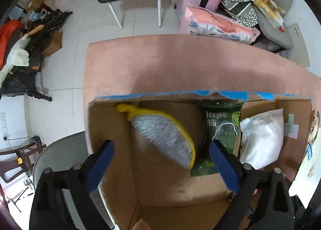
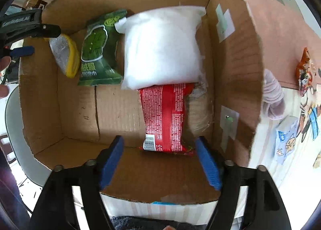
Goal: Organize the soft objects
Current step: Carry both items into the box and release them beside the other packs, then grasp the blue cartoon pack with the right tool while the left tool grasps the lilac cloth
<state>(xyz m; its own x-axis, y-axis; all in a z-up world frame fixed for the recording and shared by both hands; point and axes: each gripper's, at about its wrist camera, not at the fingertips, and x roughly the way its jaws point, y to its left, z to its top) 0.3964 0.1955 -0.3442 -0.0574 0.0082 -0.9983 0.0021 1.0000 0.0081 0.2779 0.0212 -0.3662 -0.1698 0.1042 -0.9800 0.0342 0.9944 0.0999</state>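
Inside the cardboard box [image 2: 112, 109] lay the soft things: a white pillow [image 2: 160, 49], a green packet [image 2: 96, 49], a red packet [image 2: 164, 117] and a yellow-edged brush [image 1: 160, 135], packed toward one side, likely to leave room. The left gripper [image 1: 160, 167] and right gripper [image 2: 158, 161] hung above, jaws spread and holding nothing.

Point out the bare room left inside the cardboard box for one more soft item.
Bare floor of the cardboard box lies between the left wall and the red packet, below the green pack. The far end is crowded: yellow sponge, green pack, white bag.
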